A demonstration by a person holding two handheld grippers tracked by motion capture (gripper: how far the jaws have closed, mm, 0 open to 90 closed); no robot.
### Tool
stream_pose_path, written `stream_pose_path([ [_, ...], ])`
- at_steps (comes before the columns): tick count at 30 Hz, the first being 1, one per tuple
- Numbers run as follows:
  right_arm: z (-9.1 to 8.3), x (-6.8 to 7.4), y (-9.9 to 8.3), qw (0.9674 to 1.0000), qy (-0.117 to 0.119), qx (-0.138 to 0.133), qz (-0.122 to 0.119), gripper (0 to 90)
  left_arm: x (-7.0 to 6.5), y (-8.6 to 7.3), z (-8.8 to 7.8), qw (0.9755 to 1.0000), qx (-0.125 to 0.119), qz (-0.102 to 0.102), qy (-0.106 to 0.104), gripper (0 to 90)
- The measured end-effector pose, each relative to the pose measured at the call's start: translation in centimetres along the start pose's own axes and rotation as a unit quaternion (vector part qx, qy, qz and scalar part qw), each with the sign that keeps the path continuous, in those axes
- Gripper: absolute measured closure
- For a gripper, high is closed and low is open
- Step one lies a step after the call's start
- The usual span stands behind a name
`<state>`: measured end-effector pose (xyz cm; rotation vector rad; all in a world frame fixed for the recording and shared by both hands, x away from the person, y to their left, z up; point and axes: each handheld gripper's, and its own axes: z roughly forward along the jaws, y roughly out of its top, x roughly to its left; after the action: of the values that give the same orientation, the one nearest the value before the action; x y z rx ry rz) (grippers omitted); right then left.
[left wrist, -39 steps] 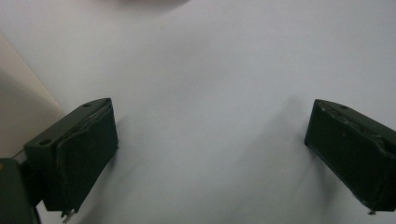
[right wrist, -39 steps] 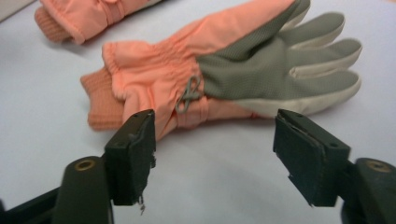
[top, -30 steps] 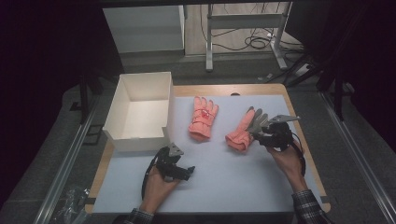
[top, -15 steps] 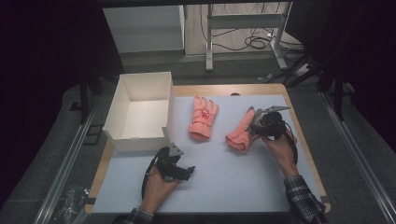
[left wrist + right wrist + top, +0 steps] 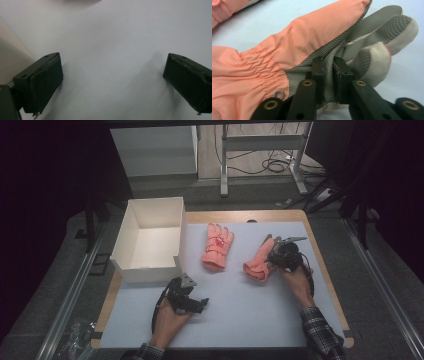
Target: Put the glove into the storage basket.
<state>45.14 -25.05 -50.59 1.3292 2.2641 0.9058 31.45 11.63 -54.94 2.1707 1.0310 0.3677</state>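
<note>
Since jaws have just been closing, right claw [image 5: 328, 72] now pinches grey palm fabric of right glove [image 5: 260, 260] lying on desk [image 5: 250, 315], likely for lifting toward box [image 5: 150, 240]. Left claw [image 5: 112, 80] wide open, empty, waiting near box.

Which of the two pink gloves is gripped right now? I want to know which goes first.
The right-hand glove, lying nearer the table's right edge: the right gripper has just closed on its grey palm. The other glove, beside the white box, lies untouched.
</note>
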Motion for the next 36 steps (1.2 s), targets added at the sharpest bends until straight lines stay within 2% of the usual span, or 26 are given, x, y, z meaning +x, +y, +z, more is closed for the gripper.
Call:
stream_pose_path([
  [10, -0.6, -0.2, 0.3, 0.9999, 0.012, -0.009, 0.006, 84.5, 0.0, 0.0, 0.0, 1.0000, 0.000, -0.002, -0.001, 2.8],
  [15, -1.6, -0.1, 0.5, 0.9993, 0.029, -0.021, 0.008, 84.9, 0.0, 0.0, 0.0, 1.0000, 0.000, -0.002, -0.001, 2.8],
  [20, -3.1, 0.4, 0.9, 0.9986, 0.043, -0.030, -0.002, 85.0, 0.0, 0.0, 0.0, 1.0000, -0.001, -0.003, -0.001, 2.8],
  [22, -3.8, 0.5, 1.1, 0.9974, 0.061, -0.038, -0.001, 85.1, 0.0, 0.0, 0.0, 1.0000, 0.001, 0.000, 0.000, 2.8],
  [23, -3.8, 0.5, 1.1, 0.9974, 0.061, -0.038, -0.001, 85.1, 0.0, 0.0, 0.0, 1.0000, 0.001, 0.000, 0.000, 2.8],
  [26, -4.9, 1.0, 1.0, 0.9950, 0.091, -0.041, -0.002, 85.0, 0.0, 0.0, 0.0, 1.0000, 0.001, 0.000, 0.000, 2.8],
  [29, -5.3, 1.2, 1.0, 0.9940, 0.101, -0.043, -0.008, 85.0, 0.0, 0.0, 0.0, 1.0000, 0.001, 0.000, -0.001, 2.8],
  [30, -5.7, 1.6, 0.8, 0.9923, 0.115, -0.044, -0.015, 85.0, 0.0, 0.0, 0.0, 1.0000, 0.001, 0.000, -0.001, 2.8],
  [31, -5.7, 1.6, 0.8, 0.9923, 0.115, -0.044, -0.015, 85.0, 0.0, 0.0, 0.0, 1.0000, 0.001, 0.000, -0.001, 2.8],
  [32, -6.1, 2.1, 0.7, 0.9900, 0.131, -0.047, -0.026, 85.0, 0.0, 0.0, 0.0, 1.0000, 0.002, 0.000, -0.001, 2.8],
  [34, -6.5, 2.5, 0.5, 0.9875, 0.147, -0.046, -0.034, 85.0, 0.0, 0.0, 0.0, 1.0000, 0.001, 0.000, 0.000, 2.8],
  [35, -6.5, 2.5, 0.5, 0.9875, 0.147, -0.046, -0.034, 85.0, 0.0, 0.0, 0.0, 1.0000, 0.001, 0.000, 0.000, 2.8],
  [36, -6.8, 3.0, 0.4, 0.9845, 0.163, -0.046, -0.047, 85.0, 0.0, 0.0, 0.0, 1.0000, 0.001, 0.000, -0.001, 2.8],
])
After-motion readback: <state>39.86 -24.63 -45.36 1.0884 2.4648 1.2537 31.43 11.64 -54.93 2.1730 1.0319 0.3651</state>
